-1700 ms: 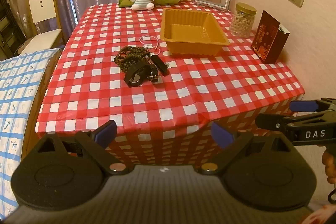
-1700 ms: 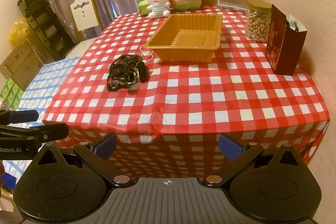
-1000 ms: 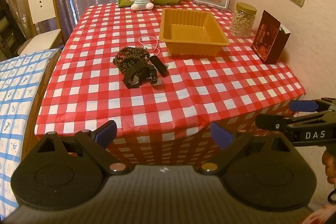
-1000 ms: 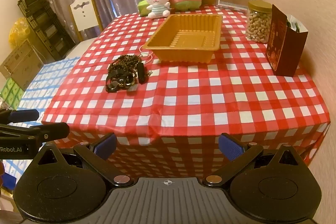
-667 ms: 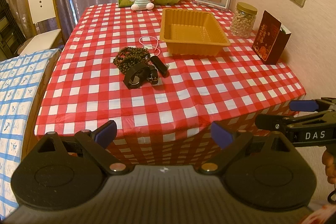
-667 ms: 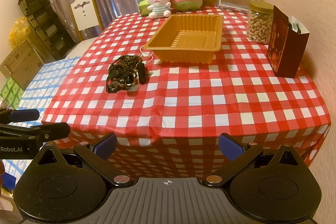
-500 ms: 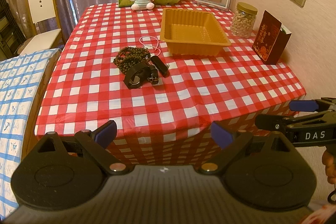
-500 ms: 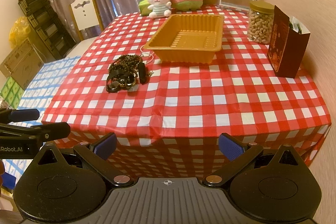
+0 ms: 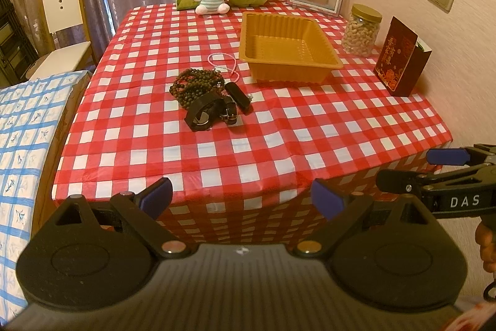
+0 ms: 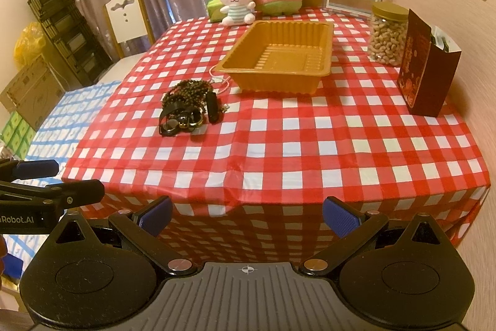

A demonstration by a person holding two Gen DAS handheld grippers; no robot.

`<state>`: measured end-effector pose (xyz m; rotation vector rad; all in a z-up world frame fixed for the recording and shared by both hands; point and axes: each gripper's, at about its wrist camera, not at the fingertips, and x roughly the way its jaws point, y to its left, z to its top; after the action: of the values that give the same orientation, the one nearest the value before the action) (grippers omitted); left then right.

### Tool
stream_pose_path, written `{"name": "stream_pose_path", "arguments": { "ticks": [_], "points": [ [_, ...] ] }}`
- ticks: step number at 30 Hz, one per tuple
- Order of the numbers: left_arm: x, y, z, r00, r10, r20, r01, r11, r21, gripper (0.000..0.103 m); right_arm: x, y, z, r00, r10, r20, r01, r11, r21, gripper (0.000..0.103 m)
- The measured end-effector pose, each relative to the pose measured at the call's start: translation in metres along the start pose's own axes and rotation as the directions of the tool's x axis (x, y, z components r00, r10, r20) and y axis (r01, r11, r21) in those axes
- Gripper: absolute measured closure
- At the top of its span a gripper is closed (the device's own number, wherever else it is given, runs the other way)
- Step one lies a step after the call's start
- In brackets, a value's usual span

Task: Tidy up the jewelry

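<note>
Nothing has moved since earlier: both the left gripper (image 9: pixel 240 199) and right gripper (image 10: pixel 246 214) hang wide open before the table (image 9: pixel 279 145). The jewelry (image 9: pixel 207 98) lies beside the empty tray (image 9: pixel 288 64).

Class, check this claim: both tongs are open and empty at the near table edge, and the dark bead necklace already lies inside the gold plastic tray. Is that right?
One detail is wrong. The dark bead necklace lies on the red checked tablecloth, outside the gold plastic tray, which holds nothing; the left wrist view shows this. The left tongs and right tongs are indeed open and empty at the near edge.
</note>
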<state>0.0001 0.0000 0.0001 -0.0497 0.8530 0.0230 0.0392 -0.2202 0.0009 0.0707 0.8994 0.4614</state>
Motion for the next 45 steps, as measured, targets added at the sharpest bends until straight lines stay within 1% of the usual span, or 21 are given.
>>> {"name": "stream_pose_path", "arguments": {
  "ticks": [44, 45],
  "points": [
    [0.000, 0.001, -0.001, 1.000, -0.003, -0.006, 0.003, 1.000, 0.001, 0.008, 0.013, 0.007, 0.001, 1.000, -0.002, -0.008, 0.002, 1.000, 0.002, 0.000],
    [0.001, 0.002, 0.003, 1.000, -0.004, -0.007, 0.004, 1.000, 0.001, 0.008, 0.016, 0.007, 0.003, 1.000, -0.001, -0.011, 0.001, 1.000, 0.003, 0.000]
  ]
}}
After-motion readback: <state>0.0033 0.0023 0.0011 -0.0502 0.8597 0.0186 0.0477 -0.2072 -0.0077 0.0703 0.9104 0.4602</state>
